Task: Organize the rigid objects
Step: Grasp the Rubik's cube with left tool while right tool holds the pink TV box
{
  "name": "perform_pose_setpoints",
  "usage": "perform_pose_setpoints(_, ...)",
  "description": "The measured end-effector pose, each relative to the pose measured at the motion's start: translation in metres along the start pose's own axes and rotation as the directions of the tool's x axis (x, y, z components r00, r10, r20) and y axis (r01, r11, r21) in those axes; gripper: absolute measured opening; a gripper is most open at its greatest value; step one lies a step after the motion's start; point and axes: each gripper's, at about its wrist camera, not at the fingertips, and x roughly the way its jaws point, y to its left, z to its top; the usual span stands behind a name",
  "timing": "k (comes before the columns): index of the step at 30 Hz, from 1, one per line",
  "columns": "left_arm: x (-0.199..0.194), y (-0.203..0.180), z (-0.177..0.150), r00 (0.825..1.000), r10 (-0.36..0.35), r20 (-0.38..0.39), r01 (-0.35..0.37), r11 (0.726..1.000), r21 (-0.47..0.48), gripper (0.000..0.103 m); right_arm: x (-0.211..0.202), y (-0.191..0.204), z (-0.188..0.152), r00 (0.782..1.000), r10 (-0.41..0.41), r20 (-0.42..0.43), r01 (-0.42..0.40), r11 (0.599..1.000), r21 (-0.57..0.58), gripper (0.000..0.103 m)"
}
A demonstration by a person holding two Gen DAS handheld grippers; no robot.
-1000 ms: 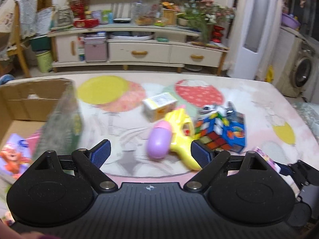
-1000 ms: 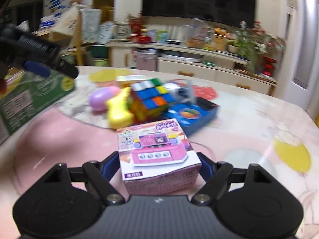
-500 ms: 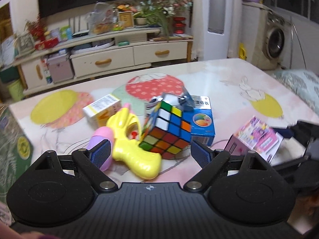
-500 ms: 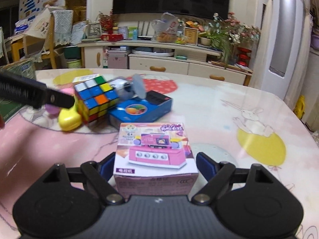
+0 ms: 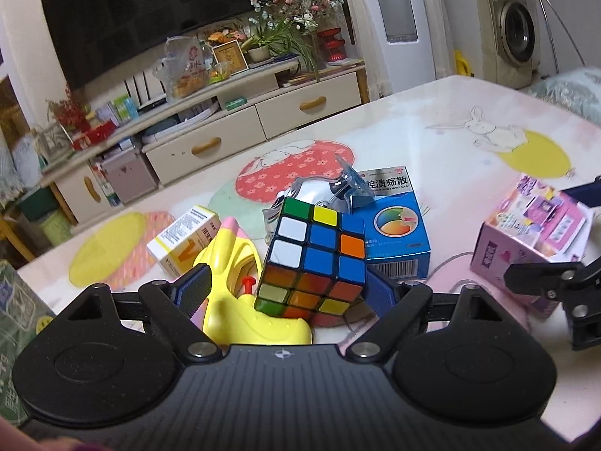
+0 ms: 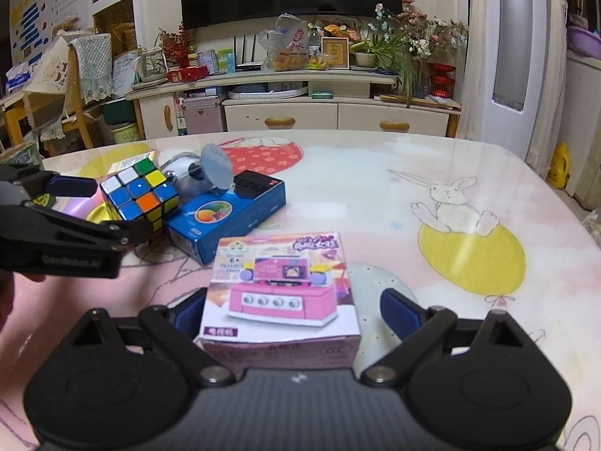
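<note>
Swinging across from the cardboard box side, the left gripper [image 5: 287, 287] has dropped in on the toy pile, and now the puzzle cube [image 5: 313, 259] sits right between its blue pads, jaws wide, neither pad pressing that I can see. Over on the other side the right gripper [image 6: 289, 310] is letting go: its jaws are opening, with the pink toy box [image 6: 281, 293] standing on the table [image 6: 375, 188] between them, a clear gap showing on the right-hand pad, the left pad closer in and harder to judge. Now, the risks. That cube is tilted, propped on the yellow toy gun [image 5: 240, 293], which lies partly inside the left jaws too, so closing here could well trap the gun's body along with the cube, or squeeze the cube on a corner and spin it out. Just beyond the fingertips the blue carton [image 5: 394, 233] and a clear suction-cup piece [image 5: 349, 188] crowd the cube's far side; a push forward would likely shove them along. The small yellow-and-white carton [image 5: 184, 238] sits beyond the left pad, safer. And if the right gripper backs off crooked, its nearer pad may drag the pink box round.
</note>
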Motion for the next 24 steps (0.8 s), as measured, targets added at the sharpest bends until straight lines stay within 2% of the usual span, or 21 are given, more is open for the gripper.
perform_pose_setpoints(5,0.006,-0.006,0.001,1.000,0.016,-0.007,-0.016,1.000,0.022,0.101,0.003,-0.001,0.000,1.000,0.030,-0.008,-0.030,0.999,0.011,0.095)
perform_pose_setpoints(11,0.013,-0.006,0.001,0.998,0.053,-0.031,-0.052,0.998,0.034,0.084,0.004,0.003,0.001,0.999,0.036,-0.005,-0.036,0.999,0.005,0.089)
perform_pose_setpoints(13,0.009,-0.003,-0.001,0.998,0.049,-0.034,-0.049,0.999,0.020,0.073,0.006,0.004,0.001,0.999,0.032,-0.008,-0.032,0.999,0.004,0.085)
perform_pose_setpoints(16,0.005,-0.001,-0.003,0.997,0.060,-0.039,-0.060,0.998,0.009,0.072,0.007,0.005,0.000,1.000,0.024,-0.012,-0.024,1.000,-0.001,0.075)
perform_pose_setpoints(24,0.001,0.005,0.000,0.997,0.051,-0.066,-0.057,0.994,-0.089,0.070,0.006,0.005,-0.001,1.000,0.027,-0.004,-0.027,1.000,0.007,0.074)
